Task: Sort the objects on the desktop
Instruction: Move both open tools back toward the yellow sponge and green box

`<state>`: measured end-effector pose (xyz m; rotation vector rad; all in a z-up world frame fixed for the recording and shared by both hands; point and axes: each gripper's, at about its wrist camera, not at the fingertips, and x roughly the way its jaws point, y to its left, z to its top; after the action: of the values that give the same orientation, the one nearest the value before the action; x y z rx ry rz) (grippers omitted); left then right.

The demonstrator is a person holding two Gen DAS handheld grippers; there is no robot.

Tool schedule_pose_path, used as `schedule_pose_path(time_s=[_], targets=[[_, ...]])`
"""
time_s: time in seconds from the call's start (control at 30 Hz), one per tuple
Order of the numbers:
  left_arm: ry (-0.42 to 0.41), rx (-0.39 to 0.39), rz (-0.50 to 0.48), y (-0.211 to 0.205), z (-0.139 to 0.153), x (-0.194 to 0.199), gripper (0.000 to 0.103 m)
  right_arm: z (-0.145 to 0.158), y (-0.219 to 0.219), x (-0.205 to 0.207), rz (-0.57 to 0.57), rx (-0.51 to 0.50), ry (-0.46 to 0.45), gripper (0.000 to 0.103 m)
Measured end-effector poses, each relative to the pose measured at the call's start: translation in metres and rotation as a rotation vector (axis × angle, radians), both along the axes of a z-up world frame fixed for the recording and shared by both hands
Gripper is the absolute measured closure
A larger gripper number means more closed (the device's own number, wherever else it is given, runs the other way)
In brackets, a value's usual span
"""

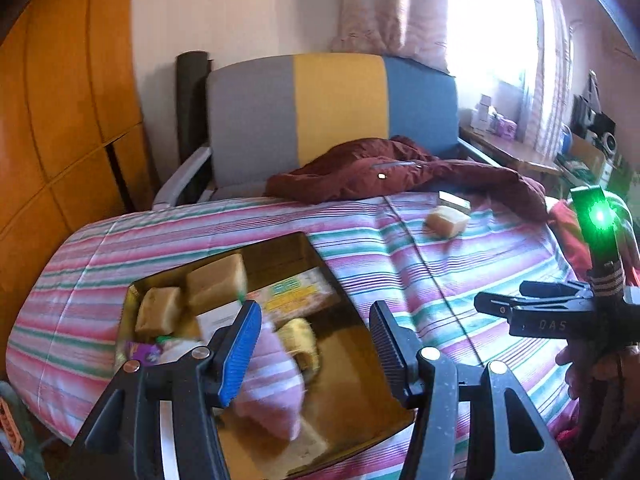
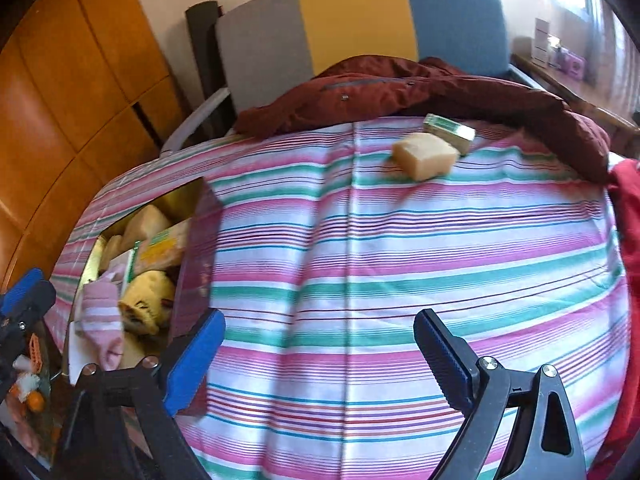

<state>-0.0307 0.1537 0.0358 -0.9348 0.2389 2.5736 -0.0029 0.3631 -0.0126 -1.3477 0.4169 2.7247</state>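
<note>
An open box (image 1: 280,254) with gold inner walls lies on the striped bed. It holds tan blocks (image 1: 216,282), a yellow-green packet (image 1: 296,294), a yellow item (image 1: 302,338) and a pink striped sock (image 1: 268,380). My left gripper (image 1: 316,320) hovers open over the box; the sock lies blurred beside its left blue pad (image 1: 240,352), not pinched. My right gripper (image 2: 320,320) stands wide open over bare bedspread, nothing between its fingers. Farther back on the bed lie a loose tan block (image 2: 426,156) and a small green-and-white carton (image 2: 450,130).
A maroon jacket (image 2: 400,88) is draped across the bed's far edge before a grey, yellow and blue chair (image 2: 352,20). Wooden wardrobe doors (image 1: 60,120) stand left. Red cloth (image 2: 628,220) lies at the right edge. A cluttered side table (image 1: 512,152) stands by the window.
</note>
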Motion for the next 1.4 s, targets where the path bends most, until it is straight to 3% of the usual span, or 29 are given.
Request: schedule_pose_path(time_s=[0.4,0.67,0.83,1.13,1.4], targets=[[-0.047,-0.017,-0.139,0.068,-0.005,-0.01,0.042,0.006,0.063,-0.003,-0.125,0.03,-0.01,0.005],[-0.135,-0.014,-0.182,0.103,-0.015,-0.025,0.042,0.012,0.091,-0.017,-0.145,0.05,-0.012,0.005],[-0.144,-0.03,-0.194,0.124,-0.016,-0.039,0.042,0.02,0.11,-0.034,-0.144,0.063,-0.003,0.005],[-0.205,-0.026,-0.194,0.154,-0.025,-0.068,0.042,0.015,0.159,-0.09,-0.206,0.002,-0.003,0.005],[-0.252,-0.009,-0.157,0.154,-0.032,-0.099,0.04,-0.014,0.192,-0.176,-0.308,-0.065,-0.053,0.0]])
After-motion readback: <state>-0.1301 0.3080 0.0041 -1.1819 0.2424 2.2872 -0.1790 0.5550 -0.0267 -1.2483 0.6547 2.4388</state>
